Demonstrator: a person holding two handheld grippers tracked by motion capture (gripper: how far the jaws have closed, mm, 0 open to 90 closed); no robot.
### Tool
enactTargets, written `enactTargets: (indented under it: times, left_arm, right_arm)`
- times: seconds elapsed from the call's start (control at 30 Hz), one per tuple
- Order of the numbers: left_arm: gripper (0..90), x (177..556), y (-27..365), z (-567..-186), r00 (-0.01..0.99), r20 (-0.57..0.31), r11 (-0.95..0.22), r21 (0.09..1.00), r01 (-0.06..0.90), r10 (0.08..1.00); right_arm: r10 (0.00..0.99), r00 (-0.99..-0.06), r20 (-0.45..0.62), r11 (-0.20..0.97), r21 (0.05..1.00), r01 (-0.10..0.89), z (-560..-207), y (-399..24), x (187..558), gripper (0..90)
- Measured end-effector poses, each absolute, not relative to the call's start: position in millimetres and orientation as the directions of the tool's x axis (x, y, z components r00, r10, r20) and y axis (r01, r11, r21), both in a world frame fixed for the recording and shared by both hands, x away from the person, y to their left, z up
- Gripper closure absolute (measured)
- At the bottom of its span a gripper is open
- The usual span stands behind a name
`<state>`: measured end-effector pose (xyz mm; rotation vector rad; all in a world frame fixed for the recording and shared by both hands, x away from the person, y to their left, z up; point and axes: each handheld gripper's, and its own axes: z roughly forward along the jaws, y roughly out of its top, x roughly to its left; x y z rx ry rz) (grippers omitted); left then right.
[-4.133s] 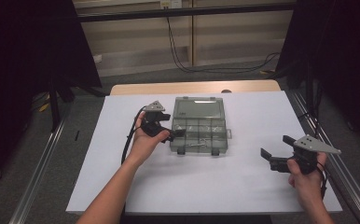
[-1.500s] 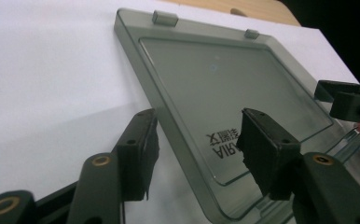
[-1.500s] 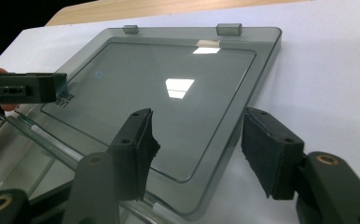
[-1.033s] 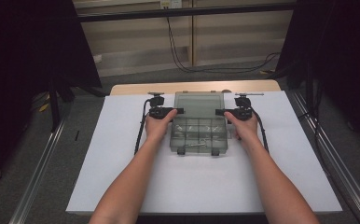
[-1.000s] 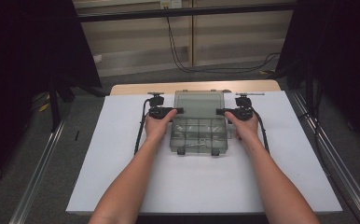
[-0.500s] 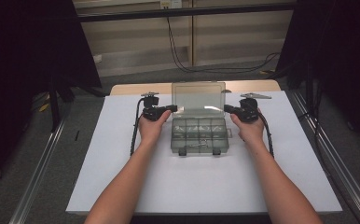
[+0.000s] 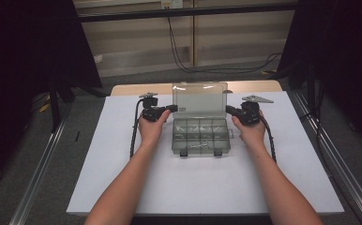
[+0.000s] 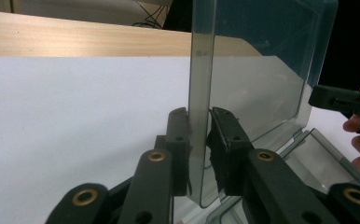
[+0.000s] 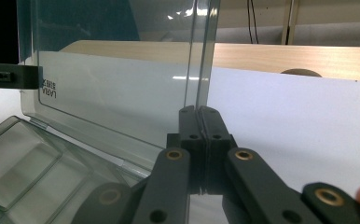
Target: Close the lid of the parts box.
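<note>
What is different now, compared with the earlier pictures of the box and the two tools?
The lid, flat before, now stands upright. Left tool and right tool, which were apart from the box, have just closed on the lid's side edges. The box base and white sheet stayed put.

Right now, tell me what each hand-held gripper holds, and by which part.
Both hold the clear grey plastic lid of the compartment box, standing upright: the left hand-held gripper clamps its left side edge, the right hand-held gripper its right side edge.
</note>
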<state>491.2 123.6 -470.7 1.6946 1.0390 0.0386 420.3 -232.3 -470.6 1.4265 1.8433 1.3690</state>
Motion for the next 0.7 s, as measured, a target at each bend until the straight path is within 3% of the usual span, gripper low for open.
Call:
enactTargets:
  times: [0.2, 0.4, 0.7]
  left_arm:
    - [80.3, 489, 125, -468, 0.622, -0.433, -0.017, 0.812, 0.583, 0.653]
    - [83.4, 485, 122, -467, 0.654, -0.344, -0.076, 0.848, 0.525, 0.673]
    - [84.1, 478, 122, -467, 0.703, -0.259, -0.115, 0.893, 0.436, 0.662]
  right_arm:
    - [0.901, -0.372, 0.223, -0.026, 0.884, 0.466, -470, -233, 419, 89.5]
    - [0.900, -0.379, 0.217, -0.014, 0.882, 0.472, -469, -233, 420, 88.0]
    - [0.879, -0.394, 0.270, -0.067, 0.887, 0.457, -437, -238, 433, 74.1]
